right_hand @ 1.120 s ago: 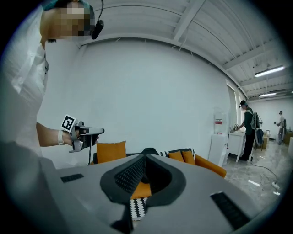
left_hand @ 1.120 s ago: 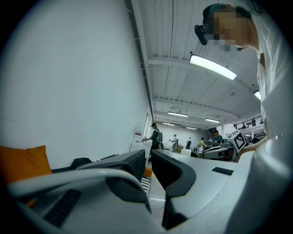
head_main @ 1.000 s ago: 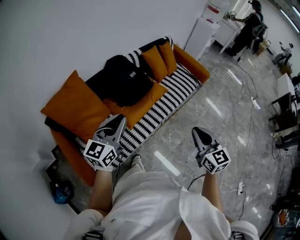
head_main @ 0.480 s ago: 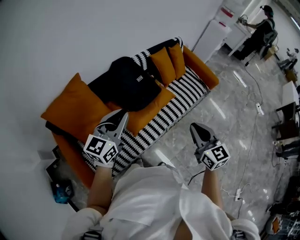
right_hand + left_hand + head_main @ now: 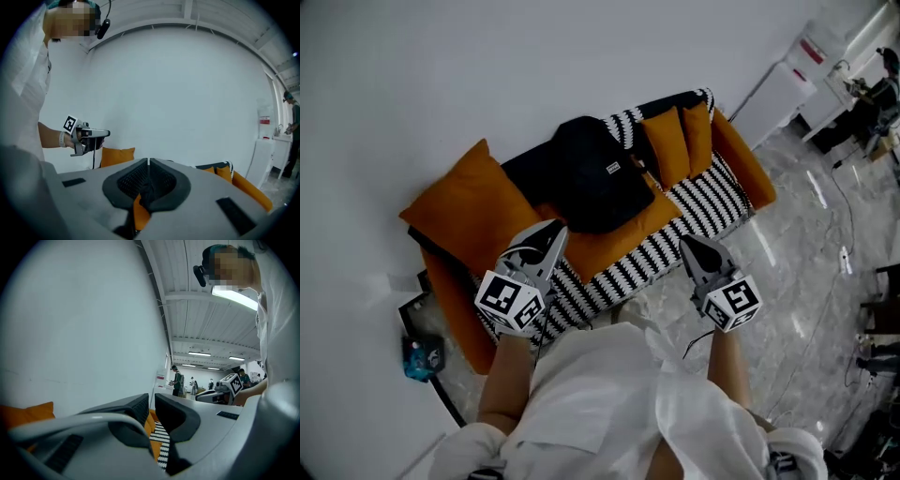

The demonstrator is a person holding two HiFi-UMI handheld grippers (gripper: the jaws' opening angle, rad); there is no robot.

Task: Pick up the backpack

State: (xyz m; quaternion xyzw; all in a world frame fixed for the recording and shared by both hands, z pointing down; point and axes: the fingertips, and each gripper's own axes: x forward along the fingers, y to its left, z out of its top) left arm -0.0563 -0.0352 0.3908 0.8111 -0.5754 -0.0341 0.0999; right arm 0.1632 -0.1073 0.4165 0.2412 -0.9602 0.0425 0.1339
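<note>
Backpack (image 5: 592, 178) lies on sofa (image 5: 709, 202), well ahead of us. Left gripper (image 5: 551, 231) and right gripper (image 5: 688, 247) are both pressed together, holding nothing. We should step closer, spread the jaws, then pinch its top edge.

You hold your left tool (image 5: 553, 231) out ahead of your bare left forearm (image 5: 508, 375). It points roughly level, and its jaws are closed with nothing between them. Your right tool (image 5: 690, 246) is to the right, well apart from the left one and about as far forward. It tips slightly downward, jaws pressed together and empty, with your right forearm (image 5: 727, 361) stretched forward behind it.
</note>
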